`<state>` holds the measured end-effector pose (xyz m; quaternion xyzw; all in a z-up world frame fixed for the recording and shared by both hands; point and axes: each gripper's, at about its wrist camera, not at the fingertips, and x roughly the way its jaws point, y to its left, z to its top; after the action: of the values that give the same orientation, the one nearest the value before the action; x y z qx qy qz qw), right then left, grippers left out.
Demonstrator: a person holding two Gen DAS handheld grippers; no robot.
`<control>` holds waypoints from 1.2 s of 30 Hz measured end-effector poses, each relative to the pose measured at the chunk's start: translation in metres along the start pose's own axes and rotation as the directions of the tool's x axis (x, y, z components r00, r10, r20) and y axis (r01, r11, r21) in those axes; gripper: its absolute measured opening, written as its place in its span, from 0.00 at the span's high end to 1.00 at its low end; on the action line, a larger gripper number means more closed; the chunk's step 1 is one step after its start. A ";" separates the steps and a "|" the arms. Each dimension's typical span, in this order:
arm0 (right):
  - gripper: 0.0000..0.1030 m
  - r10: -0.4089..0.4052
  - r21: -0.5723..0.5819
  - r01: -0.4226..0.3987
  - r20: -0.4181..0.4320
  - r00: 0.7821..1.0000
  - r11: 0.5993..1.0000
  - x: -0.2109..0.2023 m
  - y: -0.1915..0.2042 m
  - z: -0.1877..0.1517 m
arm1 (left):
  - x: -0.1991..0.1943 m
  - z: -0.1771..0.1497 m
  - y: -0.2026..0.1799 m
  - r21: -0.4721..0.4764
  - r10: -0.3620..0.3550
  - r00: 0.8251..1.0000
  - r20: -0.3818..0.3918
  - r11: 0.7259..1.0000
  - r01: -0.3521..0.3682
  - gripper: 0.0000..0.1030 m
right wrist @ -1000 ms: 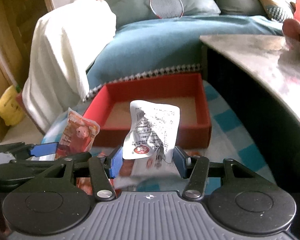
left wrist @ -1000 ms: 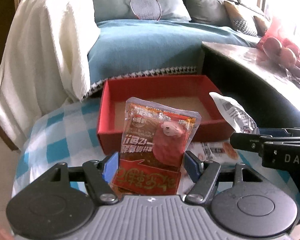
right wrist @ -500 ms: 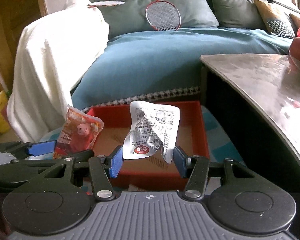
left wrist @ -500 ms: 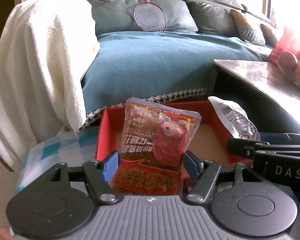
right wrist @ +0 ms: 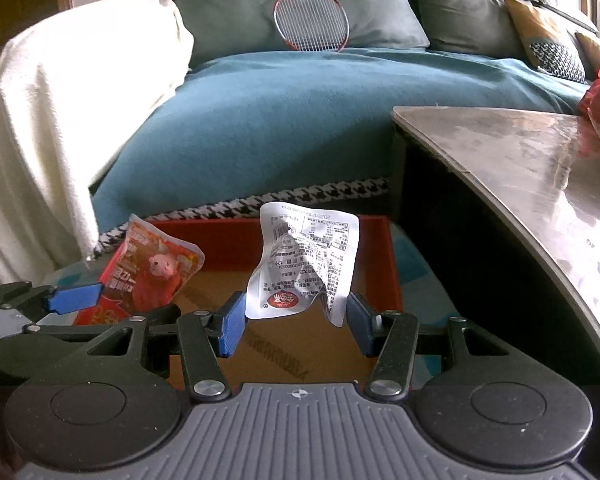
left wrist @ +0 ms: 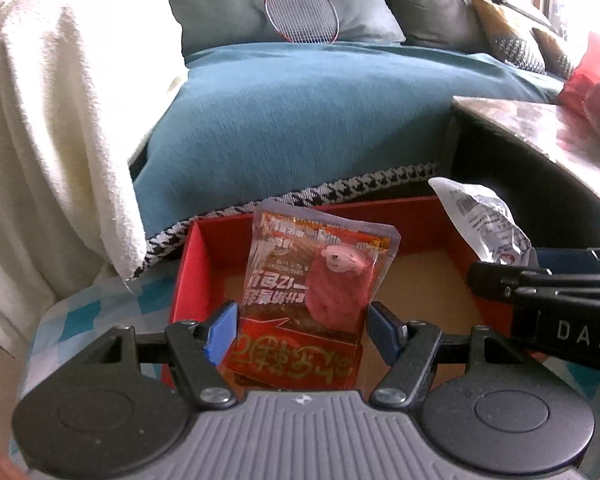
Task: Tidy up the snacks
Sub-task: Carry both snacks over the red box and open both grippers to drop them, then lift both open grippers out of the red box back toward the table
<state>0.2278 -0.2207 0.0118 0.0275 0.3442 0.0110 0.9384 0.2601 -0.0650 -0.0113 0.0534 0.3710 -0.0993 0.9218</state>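
My left gripper [left wrist: 300,326] is shut on an orange-red snack packet [left wrist: 316,280] with a pink cartoon animal, held upright over the red cardboard box [left wrist: 198,264]. My right gripper [right wrist: 294,326] is shut on a crumpled white snack packet [right wrist: 306,264] with printed text, held over the same red box [right wrist: 392,264]. The white packet [left wrist: 480,220] and the right gripper's arm show at the right of the left wrist view. The orange packet [right wrist: 148,276] and a left fingertip [right wrist: 74,298] show at the left of the right wrist view. The box floor is bare brown cardboard.
The box sits on a blue-and-white checked stool [left wrist: 76,320]. A dark table with a glossy top [right wrist: 520,160] stands close on the right. Behind is a teal-covered sofa [right wrist: 280,120] with a white towel [right wrist: 60,100] and a badminton racket [right wrist: 310,20].
Both grippers have moved forward with their packets, from in front of the box to over its inside. The box now looks nearer and lower in both views.
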 end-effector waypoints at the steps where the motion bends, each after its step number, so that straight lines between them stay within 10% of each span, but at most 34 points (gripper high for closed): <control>1: 0.41 0.000 0.000 0.000 -0.004 1.000 1.000 0.003 -0.001 0.001 | 0.003 0.000 -0.001 0.002 0.001 1.000 -0.004 1.000 -0.001 0.39; 36: 0.32 -0.093 -0.052 0.084 -0.185 0.978 0.995 0.065 -0.001 -0.012 | 0.044 -0.014 0.009 -0.005 0.057 0.989 -0.137 0.998 -0.058 0.46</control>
<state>0.2697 -0.2182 -0.0394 -0.0098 0.4313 -0.0206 0.9019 0.2835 -0.0604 -0.0520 0.0664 0.4321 -0.0671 0.8969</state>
